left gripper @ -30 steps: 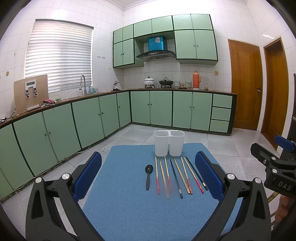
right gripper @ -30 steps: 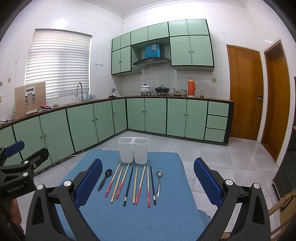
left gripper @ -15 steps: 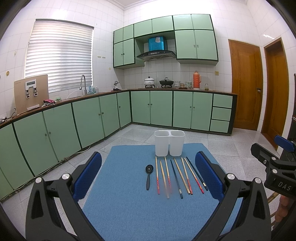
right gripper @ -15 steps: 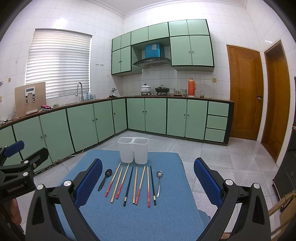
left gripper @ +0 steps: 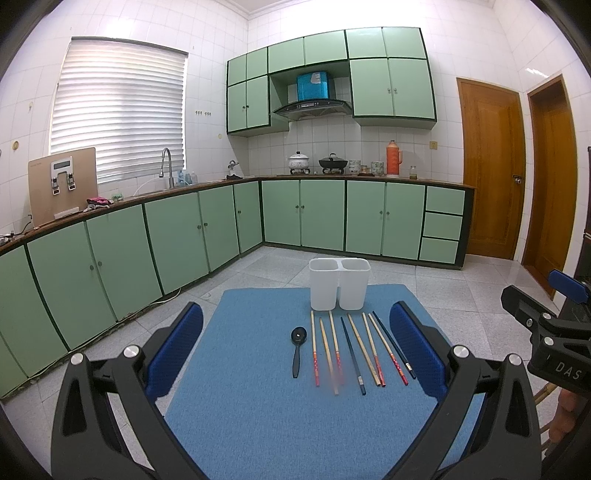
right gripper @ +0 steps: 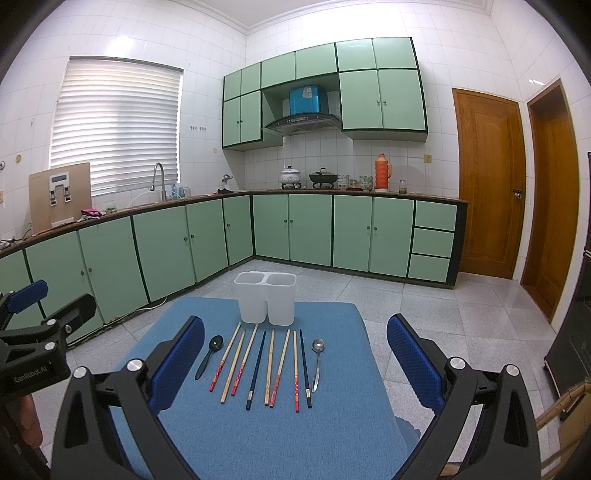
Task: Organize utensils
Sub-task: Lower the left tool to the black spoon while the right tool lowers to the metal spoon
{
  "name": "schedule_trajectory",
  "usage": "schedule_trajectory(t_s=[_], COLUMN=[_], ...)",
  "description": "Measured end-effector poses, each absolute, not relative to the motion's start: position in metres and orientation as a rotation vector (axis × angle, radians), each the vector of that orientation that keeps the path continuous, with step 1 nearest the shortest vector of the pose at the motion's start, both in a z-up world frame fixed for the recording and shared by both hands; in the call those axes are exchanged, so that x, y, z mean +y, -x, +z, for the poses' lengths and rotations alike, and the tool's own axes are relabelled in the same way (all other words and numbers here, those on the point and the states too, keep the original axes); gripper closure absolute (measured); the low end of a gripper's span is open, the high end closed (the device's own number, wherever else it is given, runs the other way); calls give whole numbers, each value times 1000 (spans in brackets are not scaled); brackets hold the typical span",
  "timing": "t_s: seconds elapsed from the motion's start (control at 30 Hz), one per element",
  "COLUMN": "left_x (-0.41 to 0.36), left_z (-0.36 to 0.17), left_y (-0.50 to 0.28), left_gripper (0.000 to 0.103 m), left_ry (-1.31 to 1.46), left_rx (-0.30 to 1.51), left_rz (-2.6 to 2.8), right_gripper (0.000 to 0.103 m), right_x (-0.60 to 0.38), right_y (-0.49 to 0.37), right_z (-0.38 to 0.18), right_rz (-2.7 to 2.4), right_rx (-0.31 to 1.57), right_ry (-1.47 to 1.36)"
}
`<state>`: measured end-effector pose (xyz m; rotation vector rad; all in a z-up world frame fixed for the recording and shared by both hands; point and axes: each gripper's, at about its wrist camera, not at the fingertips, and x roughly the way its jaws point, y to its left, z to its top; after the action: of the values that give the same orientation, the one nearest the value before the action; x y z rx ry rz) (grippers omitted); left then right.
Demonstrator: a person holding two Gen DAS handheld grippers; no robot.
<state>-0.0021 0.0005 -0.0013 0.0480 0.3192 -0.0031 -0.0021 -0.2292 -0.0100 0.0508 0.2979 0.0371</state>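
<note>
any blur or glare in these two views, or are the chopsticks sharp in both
Left wrist view: a blurred smudge covers the near ends of two chopsticks; the rest look sharp. Right wrist view: all chopsticks crisp. Both views: fisheye bending at edges, ceiling-light glare on the wall tiles.

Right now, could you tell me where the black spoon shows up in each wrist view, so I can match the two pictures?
Left wrist view: the black spoon lies just left of centre, at the left end of the chopstick row.
Right wrist view: the black spoon lies left of centre, again at the row's left end, close to the right gripper's left pad.
Shared landmark: the white two-compartment holder behind the row.
</note>
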Motion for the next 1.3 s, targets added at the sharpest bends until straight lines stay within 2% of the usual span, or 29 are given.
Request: schedule_trajectory(t_s=[0.37, 0.77, 0.9, 1.13, 1.2, 1.27, 1.3], left_x=[15, 28, 31, 32, 33, 32, 32], left_z=[-8, -41, -56, -82, -92, -103, -107], left_y=[-9, -67, -95, -167, -199, -226, -235], left_gripper=[5, 5, 5, 5, 5, 6, 9], left_ry=[-35, -27, -34, -63, -67, -71, -76], left_rx=[364, 511, 551, 643, 695, 739, 756], left_rz=[14, 48, 54, 38, 12, -7, -9], right_gripper=[6, 6, 9, 24, 30, 42, 45], right_x=[-234, -242, -245, -260, -266, -269, -273], right_y=[-15, -58, -82, -152, -180, -204, -223], right_z=[-20, -50, -61, -80, -87, -95, -103], right_rz=[18, -24, -34, -4, 24, 52, 76], right_rx=[328, 430, 460, 557, 609, 670, 721], right_ry=[-51, -38, -31, -34, -33, -41, -55])
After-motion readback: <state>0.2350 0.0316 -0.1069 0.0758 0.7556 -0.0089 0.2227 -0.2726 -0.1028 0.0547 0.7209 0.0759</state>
